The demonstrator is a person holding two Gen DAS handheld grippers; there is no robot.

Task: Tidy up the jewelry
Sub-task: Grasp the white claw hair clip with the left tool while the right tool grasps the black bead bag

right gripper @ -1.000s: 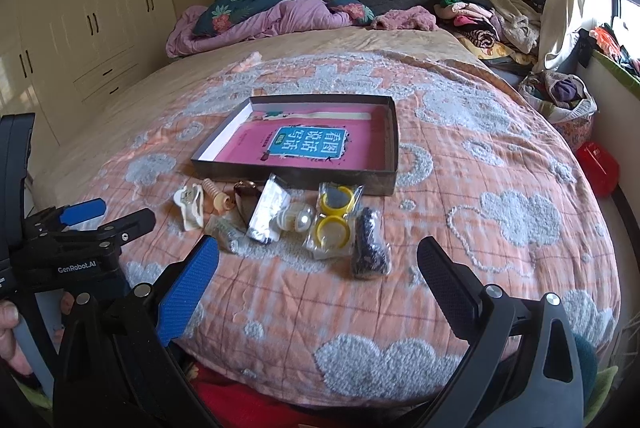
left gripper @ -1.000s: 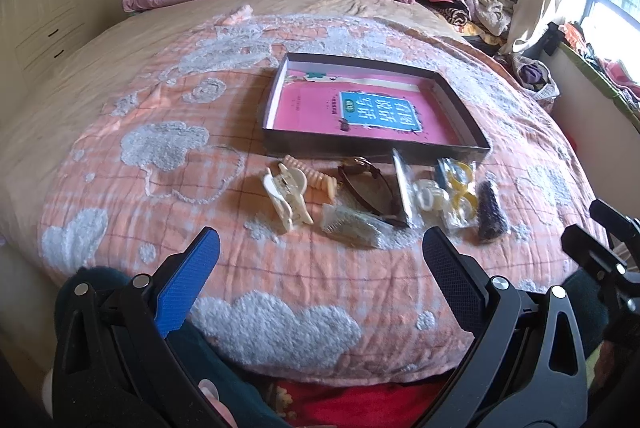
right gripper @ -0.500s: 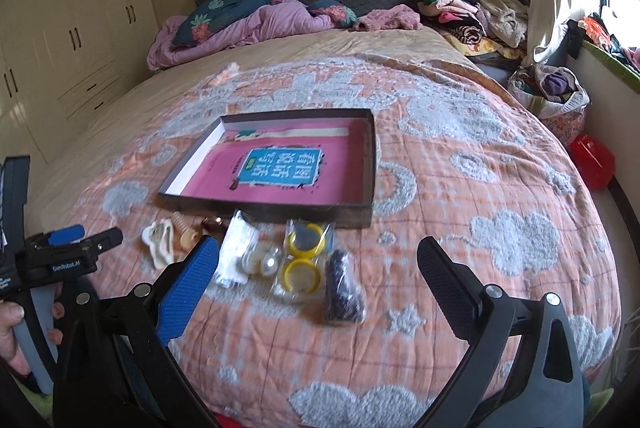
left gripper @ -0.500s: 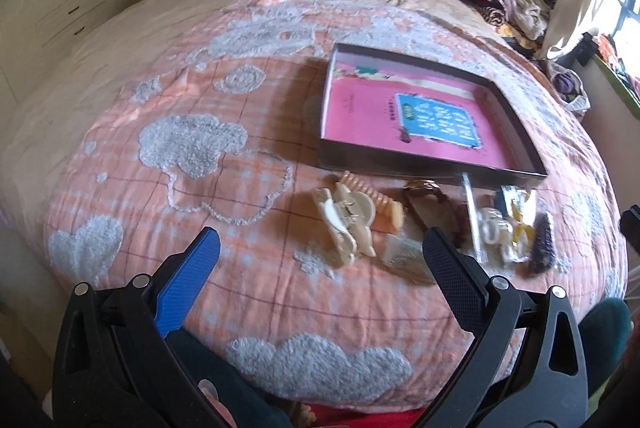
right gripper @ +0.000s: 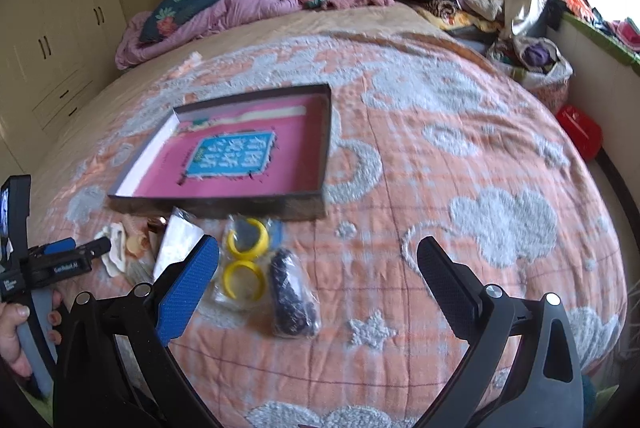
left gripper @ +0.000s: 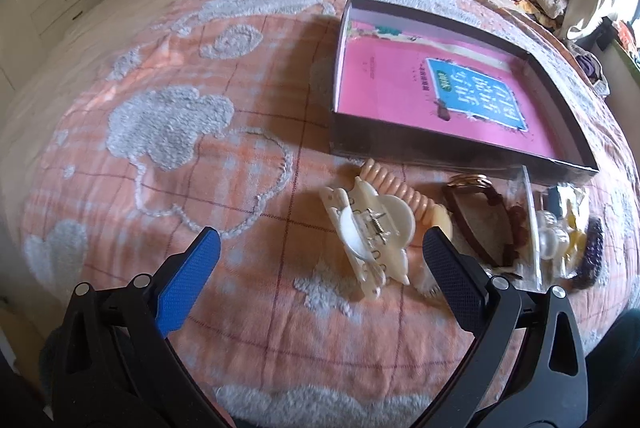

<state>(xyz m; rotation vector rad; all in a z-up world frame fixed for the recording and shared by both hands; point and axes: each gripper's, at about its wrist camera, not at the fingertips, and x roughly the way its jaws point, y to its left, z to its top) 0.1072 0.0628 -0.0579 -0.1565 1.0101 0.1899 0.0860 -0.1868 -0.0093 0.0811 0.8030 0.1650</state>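
Left gripper jaws wide, cream claw clip just ahead between fingertips, lined up for grasp; shallow box beyond. Right gripper wide, empty.

My left black two-finger claw hangs over the bed's near edge, jaws spread wide, gripping nothing. My right black two-finger claw hovers beside it, equally wide and empty. My left hand wraps that claw's grey handle, fingernails showing.
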